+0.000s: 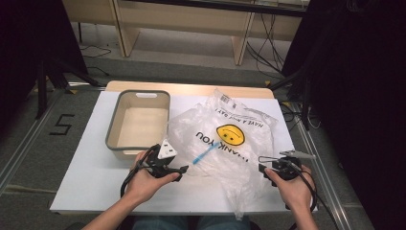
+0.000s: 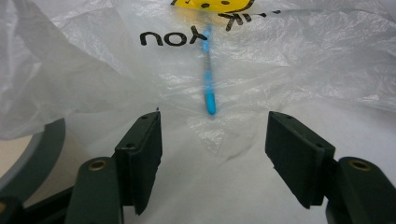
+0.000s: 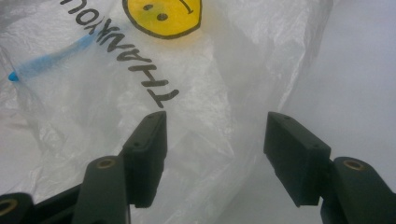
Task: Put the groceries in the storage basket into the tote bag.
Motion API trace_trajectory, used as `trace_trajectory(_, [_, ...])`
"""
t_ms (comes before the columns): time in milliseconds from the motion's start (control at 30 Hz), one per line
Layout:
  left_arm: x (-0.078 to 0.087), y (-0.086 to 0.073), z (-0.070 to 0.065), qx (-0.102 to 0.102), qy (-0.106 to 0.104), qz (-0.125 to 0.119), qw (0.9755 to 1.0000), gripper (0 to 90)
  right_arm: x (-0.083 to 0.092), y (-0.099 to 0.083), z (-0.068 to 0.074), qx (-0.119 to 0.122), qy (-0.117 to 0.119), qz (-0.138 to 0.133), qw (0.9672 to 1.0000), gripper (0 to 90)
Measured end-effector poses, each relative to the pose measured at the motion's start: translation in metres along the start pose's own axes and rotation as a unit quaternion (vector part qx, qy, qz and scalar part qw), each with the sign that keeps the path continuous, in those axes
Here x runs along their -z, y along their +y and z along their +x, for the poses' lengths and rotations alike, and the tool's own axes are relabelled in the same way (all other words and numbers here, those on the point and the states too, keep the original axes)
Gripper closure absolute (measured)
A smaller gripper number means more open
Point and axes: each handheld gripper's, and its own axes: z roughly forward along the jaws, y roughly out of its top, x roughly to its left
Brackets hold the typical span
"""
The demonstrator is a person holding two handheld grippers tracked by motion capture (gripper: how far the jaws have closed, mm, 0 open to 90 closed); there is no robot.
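Both claws are spread apart with nothing clamped. The blue pen sits inside the plastic bag on the counter, dead ahead of the left claw, long axis pointing away from it. The right claw is further off, at the bag's edge, so left is closer.

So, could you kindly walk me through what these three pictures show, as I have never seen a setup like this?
A person sits at a white table with a hand-held gripper in each hand. The high view looks down from above: the left hand-held gripper and the right hand-held gripper sit at either side of a crumpled clear plastic bag printed with a yellow smiley and "THANK YOU". A blue pen-like stick lies inside it. A grey tub stands beside the bag. The other two pictures come from cameras riding on each gripper, looking along its black jaws. Both jaws stand open over the plastic, gripping nothing.
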Motion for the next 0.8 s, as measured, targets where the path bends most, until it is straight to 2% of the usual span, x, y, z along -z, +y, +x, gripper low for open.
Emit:
trace_trajectory(200, [0.001, -0.003, 0.001, -0.005, 0.002, 0.002, 1.0, 34.9, -0.004, -0.003, -0.002, -0.017, -0.006, 0.009, 0.9998, 40.5])
trace_trajectory(267, [0.0, -0.004, 0.002, -0.004, 0.004, 0.003, 1.0, 35.0, -0.006, -0.004, -0.001, -0.016, -0.008, 0.017, 0.9997, 40.4])
trace_trajectory(533, [-0.002, -0.006, 0.004, -0.001, 0.007, 0.009, 0.9999, 35.4, -0.012, -0.008, -0.005, -0.02, -0.042, 0.037, 0.9982, 40.0])
trace_trajectory(600, [-0.003, -0.006, 0.004, -0.003, 0.005, 0.012, 0.9999, 35.4, -0.015, -0.009, -0.006, -0.026, -0.039, 0.043, 0.998, 40.4])
trace_trajectory(800, [-0.003, -0.007, 0.004, -0.001, 0.005, 0.013, 0.9999, 35.5, -0.023, -0.013, -0.005, -0.023, -0.033, 0.061, 0.9974, 45.2])
